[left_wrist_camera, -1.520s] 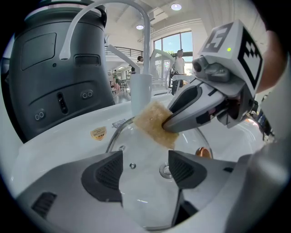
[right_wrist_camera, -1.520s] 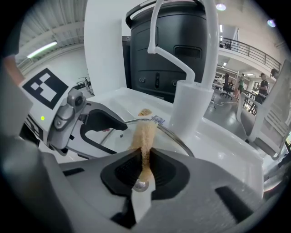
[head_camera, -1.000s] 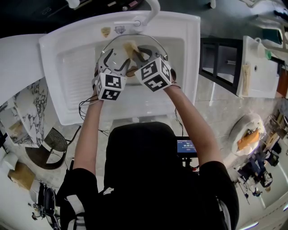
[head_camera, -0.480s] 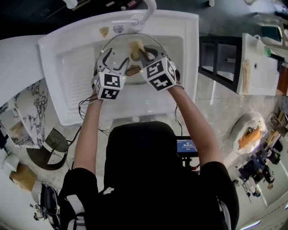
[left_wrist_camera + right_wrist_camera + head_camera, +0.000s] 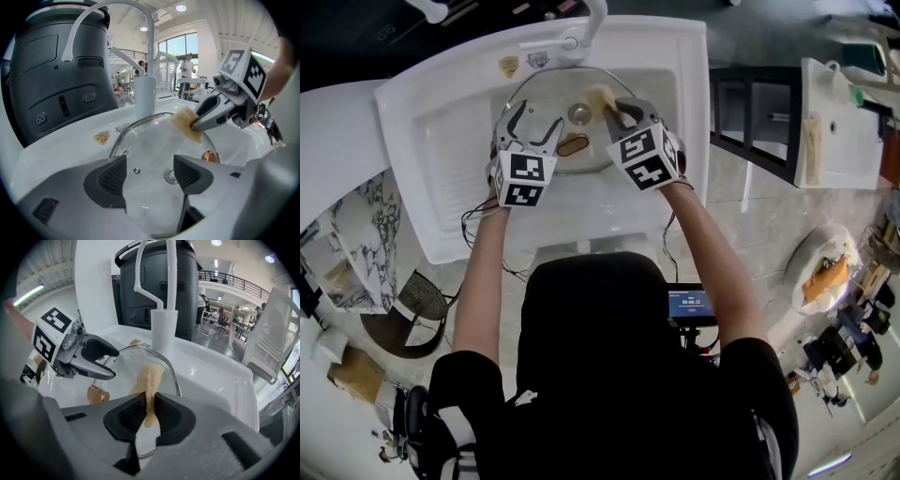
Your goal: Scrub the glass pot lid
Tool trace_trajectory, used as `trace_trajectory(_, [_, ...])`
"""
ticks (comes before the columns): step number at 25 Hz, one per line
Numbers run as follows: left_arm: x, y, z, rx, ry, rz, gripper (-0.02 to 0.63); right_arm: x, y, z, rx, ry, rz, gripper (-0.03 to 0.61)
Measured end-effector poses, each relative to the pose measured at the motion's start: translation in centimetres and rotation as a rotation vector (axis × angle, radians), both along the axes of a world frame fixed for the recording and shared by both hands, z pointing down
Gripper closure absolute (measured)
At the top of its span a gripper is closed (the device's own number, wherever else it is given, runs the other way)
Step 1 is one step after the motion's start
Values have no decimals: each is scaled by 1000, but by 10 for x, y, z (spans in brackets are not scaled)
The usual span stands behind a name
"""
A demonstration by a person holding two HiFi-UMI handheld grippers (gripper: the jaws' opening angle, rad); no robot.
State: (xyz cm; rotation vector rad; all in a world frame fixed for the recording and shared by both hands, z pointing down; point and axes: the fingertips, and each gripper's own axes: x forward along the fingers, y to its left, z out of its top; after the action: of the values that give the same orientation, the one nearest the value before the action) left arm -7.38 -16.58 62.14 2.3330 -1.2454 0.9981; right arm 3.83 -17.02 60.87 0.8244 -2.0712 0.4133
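Note:
The glass pot lid [image 5: 548, 94] lies in the white sink basin, its copper knob [image 5: 573, 145] toward me. In the left gripper view the lid [image 5: 150, 140] fills the space ahead, and in the right gripper view its glass [image 5: 123, 365] shows behind the jaws. My right gripper [image 5: 617, 107] is shut on a tan sponge [image 5: 601, 97] that presses on the lid's far right part; the same sponge [image 5: 150, 377] stands pinched between the jaws [image 5: 149, 411]. My left gripper [image 5: 530, 127] is open, its jaws spread over the lid's left near edge [image 5: 150, 176].
A white faucet [image 5: 581, 33] arches over the back of the sink [image 5: 441, 159], whose ribbed drainboard is at the left. The drain [image 5: 578, 113] shows through the glass. A dark appliance [image 5: 159, 282] stands behind the faucet. A dark rack [image 5: 759, 131] lies right of the sink.
My right gripper has slid the sponge to the right across the lid's far part. The left gripper has barely shifted and stays open over the lid.

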Motion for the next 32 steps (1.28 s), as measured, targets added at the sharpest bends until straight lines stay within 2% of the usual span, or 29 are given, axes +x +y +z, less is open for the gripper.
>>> trace_trajectory(11, [0,0,-1,5,-1,-2,327,29,19,15,-33,38,28,546])
trace_trajectory(32, [0,-1,-1,7,-3,-8,327,42,36,28,-77,64,28,546])
